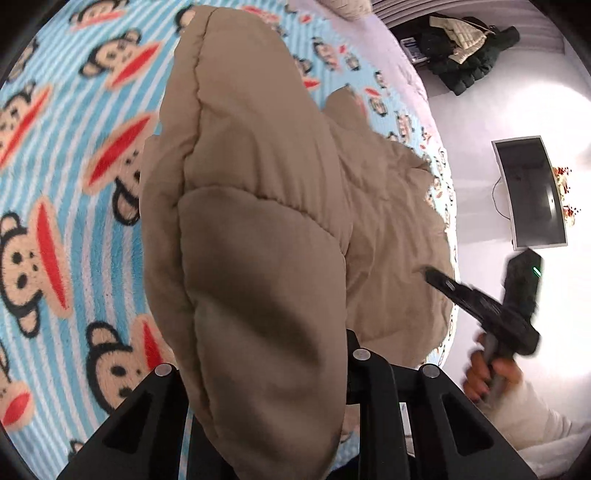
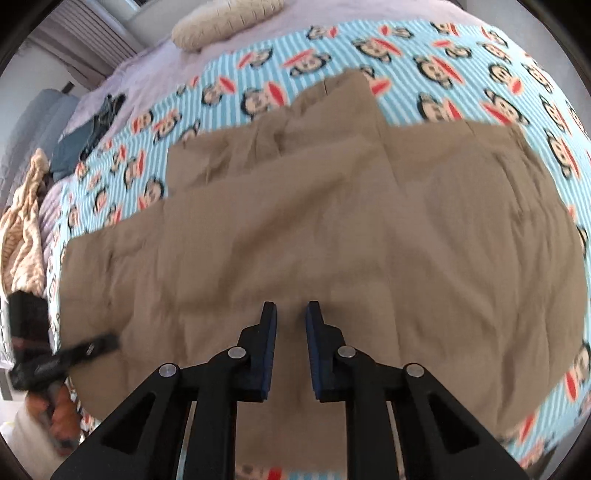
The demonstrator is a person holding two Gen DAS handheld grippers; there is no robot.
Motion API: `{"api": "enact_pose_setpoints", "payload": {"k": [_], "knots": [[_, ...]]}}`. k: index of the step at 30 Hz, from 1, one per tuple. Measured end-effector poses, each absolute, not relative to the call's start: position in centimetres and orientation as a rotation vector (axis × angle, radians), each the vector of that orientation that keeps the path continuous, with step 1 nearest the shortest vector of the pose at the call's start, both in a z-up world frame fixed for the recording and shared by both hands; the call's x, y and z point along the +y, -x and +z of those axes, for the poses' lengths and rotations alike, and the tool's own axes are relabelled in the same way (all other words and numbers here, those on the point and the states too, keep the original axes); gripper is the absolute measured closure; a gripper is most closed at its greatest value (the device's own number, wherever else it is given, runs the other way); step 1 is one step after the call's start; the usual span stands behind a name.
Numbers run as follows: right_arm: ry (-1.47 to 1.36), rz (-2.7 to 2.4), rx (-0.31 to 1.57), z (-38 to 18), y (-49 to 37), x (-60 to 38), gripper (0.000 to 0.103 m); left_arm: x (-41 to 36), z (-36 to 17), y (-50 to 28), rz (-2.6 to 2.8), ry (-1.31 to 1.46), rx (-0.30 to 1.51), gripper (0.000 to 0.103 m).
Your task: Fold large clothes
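Left wrist view: left gripper (image 1: 266,373) jaws clamp a bunched fold of the tan padded garment (image 1: 251,206); the fold rises straight ahead of the jaws and hides the fingertips.
Right wrist view: right gripper (image 2: 290,332) jaws narrow, a small gap between blue pads (image 2: 271,354); tan cloth (image 2: 332,229) lies under and ahead of them, nothing pinched that I can tell.
Garment place: spread flat on monkey-print blanket (image 2: 461,66), filling the area ahead of the right jaws.
Long axis: runs left-right across the right jaws; narrower panel points away, ahead of them.
Edges: near hem just behind right jaws; left edge by the other gripper (image 2: 74,350).
Open room: bare blanket (image 1: 55,184) left of left jaws; blanket ahead and right of right jaws.
Beyond the bed: monitor (image 1: 528,192), right of left jaws; pillow (image 2: 221,22) far ahead.
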State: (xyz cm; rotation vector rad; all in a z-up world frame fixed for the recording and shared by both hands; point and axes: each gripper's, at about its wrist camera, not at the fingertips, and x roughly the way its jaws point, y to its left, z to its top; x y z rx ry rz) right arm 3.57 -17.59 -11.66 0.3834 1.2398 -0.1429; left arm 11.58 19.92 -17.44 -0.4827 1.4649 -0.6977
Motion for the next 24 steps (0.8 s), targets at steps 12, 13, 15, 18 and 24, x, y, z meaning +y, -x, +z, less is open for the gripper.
{"api": "enact_pose_setpoints", "payload": {"k": [12, 13, 15, 18, 24], "knots": [[-0.543, -0.035, 1.247, -17.7, -8.6, -21.1, 0.089, 9.3, -4.8, -8.9, -0.789, 0.402, 1.343, 0.078], [-0.566, -0.026, 1.25, -18.0, -8.7, -21.5, 0.089, 7.9, -4.3, -8.7, -0.799, 0.392, 1.341, 0.078], [-0.639, -0.006, 1.26, -19.0, -9.1, -22.5, 0.09, 6.0, -3.6, -8.2, -0.812, 0.38, 1.341, 0.078], [-0.758, 0.021, 1.27, -20.3, -9.4, -23.8, 0.092, 2.2, -2.9, -7.4, -0.836, 0.349, 1.345, 0.078], [-0.908, 0.087, 1.295, -20.5, -9.3, -25.7, 0.092, -2.2, -3.2, -5.9, -0.86, 0.287, 1.385, 0.078]]}}
